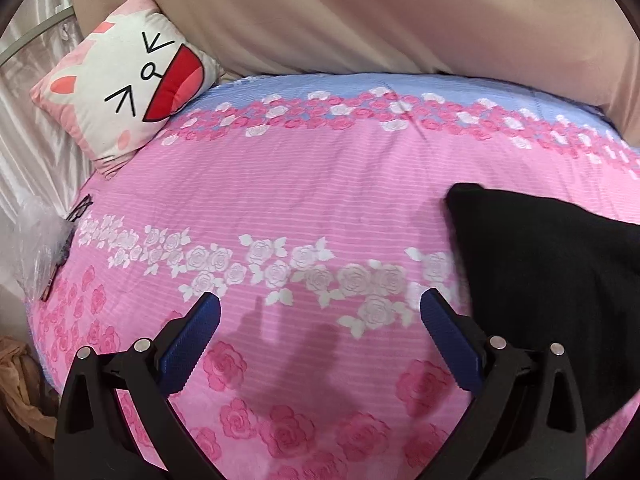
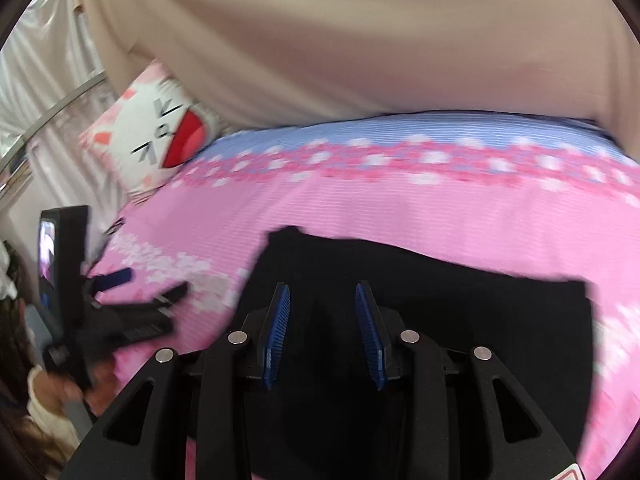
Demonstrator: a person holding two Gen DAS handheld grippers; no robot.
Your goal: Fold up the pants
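Observation:
The black pants [image 2: 440,304] lie folded flat on the pink rose-print bedspread [image 2: 360,208]. In the left wrist view they fill the right side [image 1: 552,264]. My left gripper [image 1: 320,304] is open wide and empty, above bare bedspread to the left of the pants; it also shows in the right wrist view [image 2: 148,284] at the left. My right gripper [image 2: 322,292] is open with a narrower gap, hovering over the pants with nothing between its blue pads [image 2: 280,320]. The right wrist view is motion-blurred.
A white and pink cat-face pillow [image 1: 132,80] leans at the bed's far left corner. A beige curtain [image 1: 360,12] hangs behind the bed. A clear plastic bag [image 1: 40,236] and a dark small item lie at the left edge.

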